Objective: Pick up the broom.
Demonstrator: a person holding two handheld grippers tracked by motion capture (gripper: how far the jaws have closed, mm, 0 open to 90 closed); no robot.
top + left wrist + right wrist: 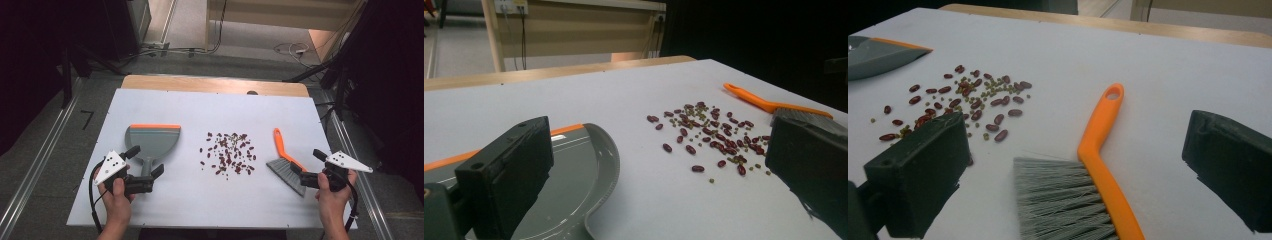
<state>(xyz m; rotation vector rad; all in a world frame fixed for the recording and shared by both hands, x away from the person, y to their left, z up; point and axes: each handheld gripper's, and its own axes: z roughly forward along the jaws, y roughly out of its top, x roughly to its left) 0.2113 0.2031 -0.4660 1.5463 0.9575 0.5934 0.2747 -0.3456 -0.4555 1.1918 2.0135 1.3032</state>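
A grey dustpan (152, 140) with an orange lip lies left of centre on the white table (215, 107). My left gripper (145, 161) is open, its jaws on either side of the pan's handle without pressing on it; the left gripper view has the dustpan (574, 165) low between them. Several red and green beans (228, 154) are scattered mid-table. To their right lies an orange-handled brush (281, 145) with grey bristles. My right gripper (308, 161) is open, and the brush (1098, 135) lies untouched between its jaws.
The wooden table edge (215, 84) runs along the far side. Beyond it, cables (292, 49) lie on the floor. Metal rails (35, 165) flank the table at left and right. In the left gripper view the beans (709, 132) lie ahead, with the brush (769, 106) behind them.
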